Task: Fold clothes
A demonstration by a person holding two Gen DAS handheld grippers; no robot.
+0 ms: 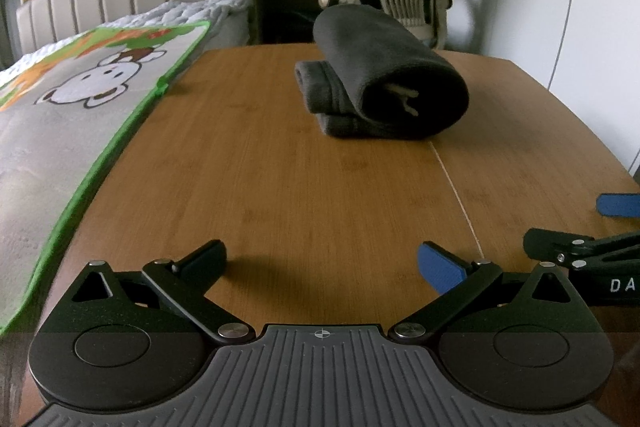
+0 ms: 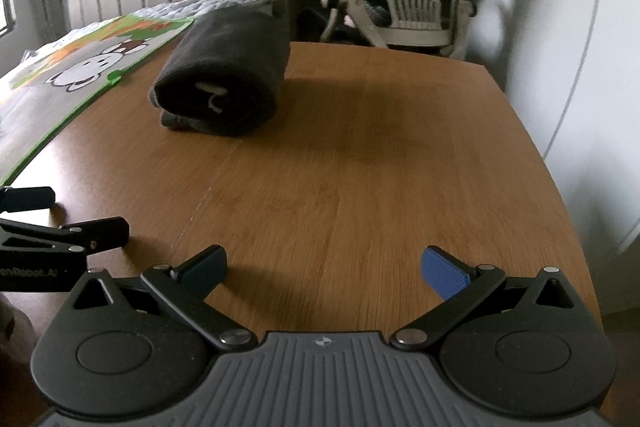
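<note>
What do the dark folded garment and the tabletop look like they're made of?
Garment: soft matte dark grey knit, probably fleece or sweatshirt cotton; thick rounded folds, ribbed hem, pale drawcord showing. Tabletop: bamboo-look wood or laminate, satin finish; fine straight grain strips, soft reflections.

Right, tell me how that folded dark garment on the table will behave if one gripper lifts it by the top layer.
The dark garment looks like soft, thick fabric, so it would probably sag and unfold rather than lift as one bundle. Its rounded top fold sits on flatter layers, so a push may make it roll or slide across the smooth wooden table. It is probably not fragile.
</note>
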